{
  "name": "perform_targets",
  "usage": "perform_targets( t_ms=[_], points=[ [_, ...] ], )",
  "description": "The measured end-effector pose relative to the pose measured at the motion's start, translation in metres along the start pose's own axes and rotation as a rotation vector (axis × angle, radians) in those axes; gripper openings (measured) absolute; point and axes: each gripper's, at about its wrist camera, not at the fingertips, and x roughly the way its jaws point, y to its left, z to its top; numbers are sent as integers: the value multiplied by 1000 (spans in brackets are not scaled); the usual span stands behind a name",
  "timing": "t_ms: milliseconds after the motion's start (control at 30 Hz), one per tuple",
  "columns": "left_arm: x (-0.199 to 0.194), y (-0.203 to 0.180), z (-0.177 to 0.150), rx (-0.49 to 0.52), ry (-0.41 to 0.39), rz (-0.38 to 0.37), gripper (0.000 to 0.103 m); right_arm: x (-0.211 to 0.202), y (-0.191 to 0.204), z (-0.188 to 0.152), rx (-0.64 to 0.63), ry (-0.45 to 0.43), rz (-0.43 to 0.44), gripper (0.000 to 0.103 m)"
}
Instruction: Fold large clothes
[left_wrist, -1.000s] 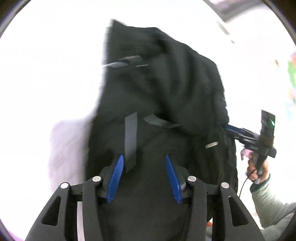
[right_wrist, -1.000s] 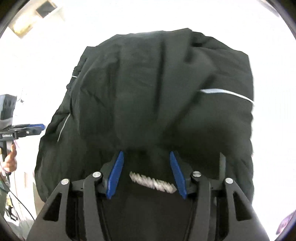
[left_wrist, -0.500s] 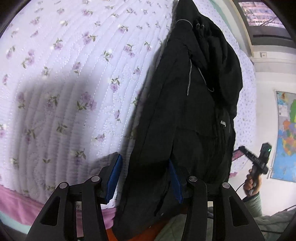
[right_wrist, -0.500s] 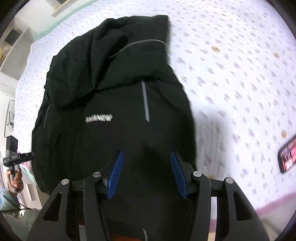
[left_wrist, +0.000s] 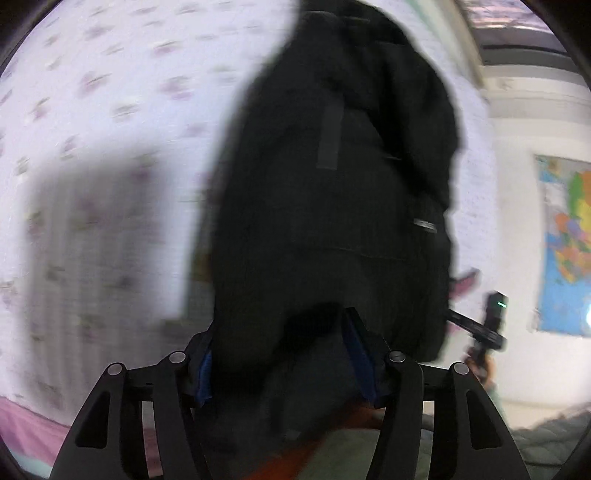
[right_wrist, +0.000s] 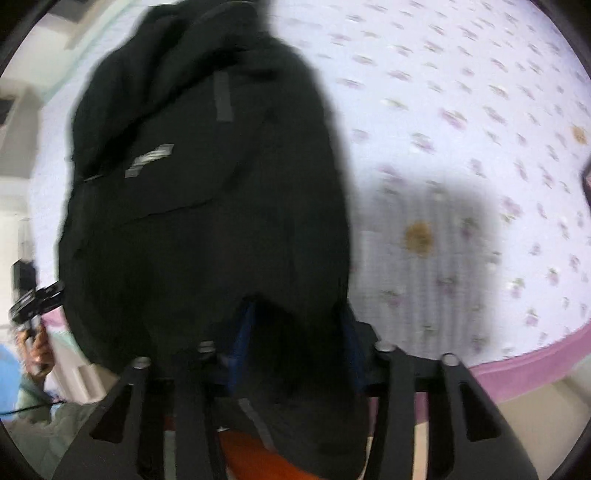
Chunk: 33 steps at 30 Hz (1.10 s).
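Above floral bedspread (left_wrist: 92, 147), both tongs (left_wrist: 280, 354) (right_wrist: 295, 339) level, apart, grasping black jacket (left_wrist: 332, 221).

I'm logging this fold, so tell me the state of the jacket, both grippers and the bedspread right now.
black jacket: bunched, held up at its near edge, far part on the bed.
left gripper: fabric between its fingers.
right gripper: fabric between its fingers.
floral bedspread: spread flat, brownish stain.
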Motion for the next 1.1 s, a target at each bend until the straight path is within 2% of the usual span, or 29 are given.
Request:
perform_targets(
  t_ms=[67, 133, 167, 200, 267, 367, 467, 533, 567, 600, 633, 667, 733, 833, 1000, 1100],
  points=[
    [-10, -22, -1, 48, -22, -106, 60, -24, 17, -2, -52, -63, 98, 45],
    [-22, -40, 0, 81, -59, -245, 63, -36, 26, -2, -68, -93, 180, 45],
    [-22, -43, 3, 73, -69, -287, 65, -37, 28, -1, -72, -96, 200, 45],
    [-19, -41, 4, 61, -68, -292, 65, -34, 30, -1, -74, -92, 208, 45],
    [-2, -37, 2, 28, -35, -255, 65, -17, 29, -3, -54, -45, 184, 46],
    [25, -29, -20, -12, 56, -199, 65, 4, 22, -19, -20, 40, 161, 49],
    [36, -27, -49, 11, 117, -42, 65, 8, 15, -40, -14, 110, 132, 57],
    [43, -24, -60, -5, 140, 16, 63, 11, 9, -52, -1, 151, 116, 57],
    [43, -23, -62, -22, 125, 37, 59, 9, 5, -57, 14, 136, 135, 50],
    [41, -23, -61, -37, 108, 29, 44, 5, 4, -56, 34, 108, 184, 39],
    [40, -27, -58, -50, 94, 23, 18, -2, 5, -52, 46, 89, 213, 26],
    [34, -27, -53, -67, 70, 13, 13, -10, 8, -47, 50, 58, 234, 24],
    [14, -34, -40, -82, -4, -60, 9, -33, 17, -35, 19, -18, 260, 21],
    [-16, -58, -6, -76, -112, -198, 9, -61, 37, -9, -28, -97, 255, 21],
    [-52, -83, 48, -62, -238, -323, 9, -99, 43, 41, -18, -213, 326, 21],
    [-74, -84, 81, -82, -294, -405, 10, -120, 56, 85, -10, -299, 341, 21]
  ],
)
